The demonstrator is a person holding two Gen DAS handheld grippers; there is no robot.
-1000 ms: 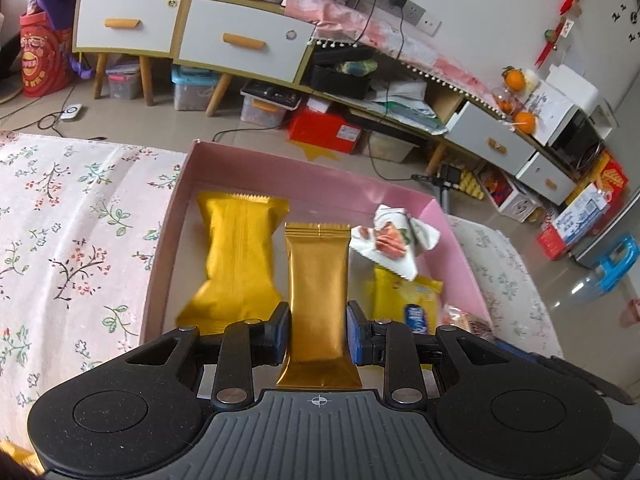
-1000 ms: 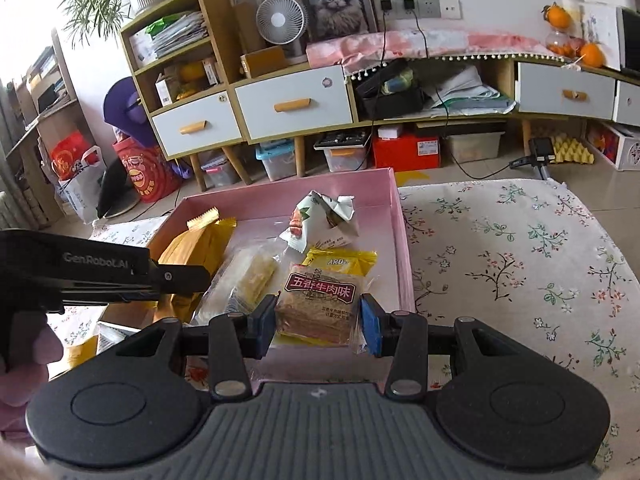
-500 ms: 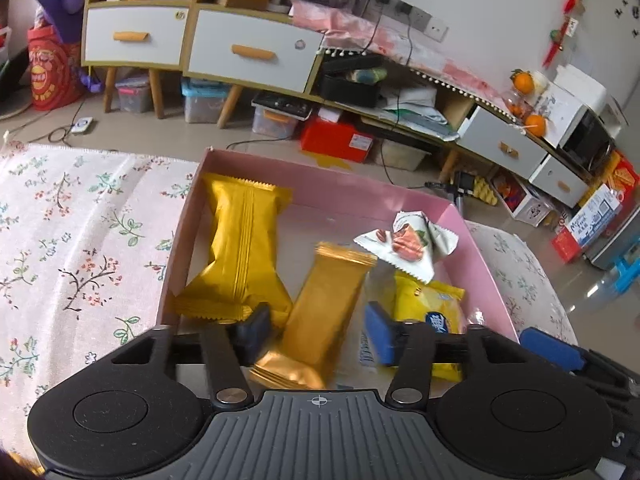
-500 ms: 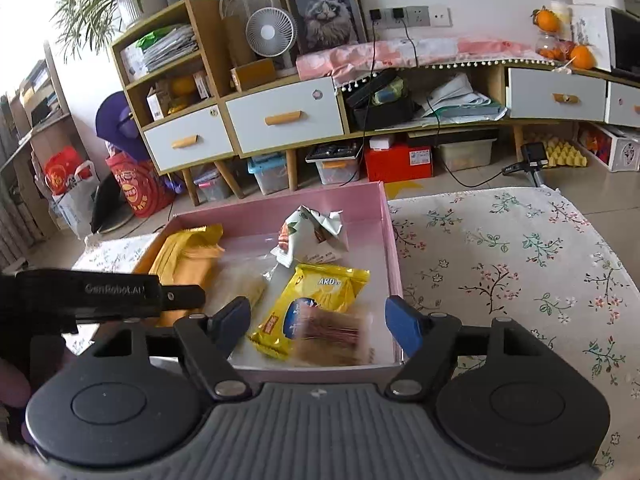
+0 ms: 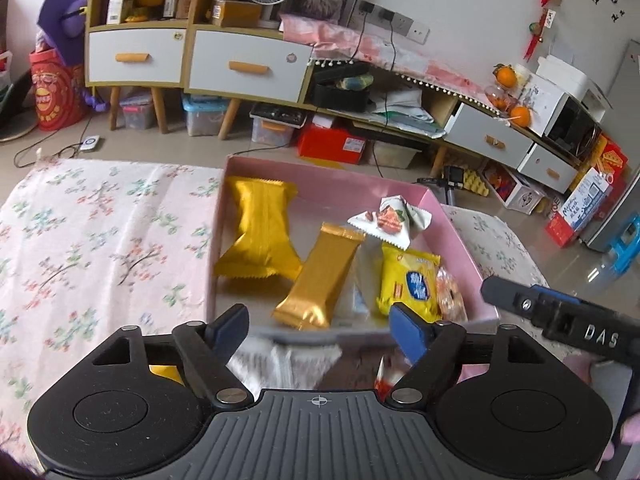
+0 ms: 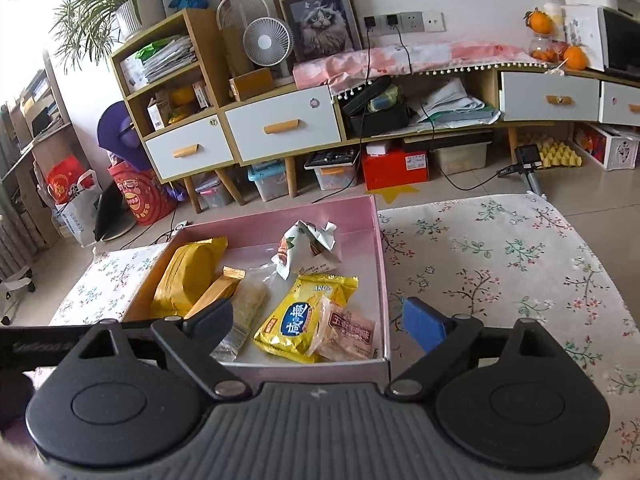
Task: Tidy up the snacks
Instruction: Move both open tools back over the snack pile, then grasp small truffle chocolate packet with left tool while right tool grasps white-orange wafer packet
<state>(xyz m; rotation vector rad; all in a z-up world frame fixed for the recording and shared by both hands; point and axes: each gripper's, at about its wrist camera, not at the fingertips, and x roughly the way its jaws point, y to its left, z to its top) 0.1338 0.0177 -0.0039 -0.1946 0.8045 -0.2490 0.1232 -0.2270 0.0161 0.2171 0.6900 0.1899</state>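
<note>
Pink box (image 6: 382,264) on the flowered cloth holds snacks lying flat: two gold packs (image 5: 260,232), yellow pack (image 6: 306,316), clear jerky pack (image 6: 348,334), white wrapper (image 6: 306,250).

My left gripper (image 5: 318,324): black plastic body, ribbed dark grey centre plate with a small white crosshair mark, two round recessed discs either side, triangular cut-outs in the linkage arms, silver screws at the pivots. Fingers (image 5: 408,332) carry blue pads, the left one looks darker in shade. My right gripper (image 6: 320,320): same build, black, ribbed plate, round discs, silver pivot screws, blue pad on the right finger (image 6: 424,328), dark one on the left. From the left wrist view its black side bar shows raised letters "DAS" and a small screw.
</note>
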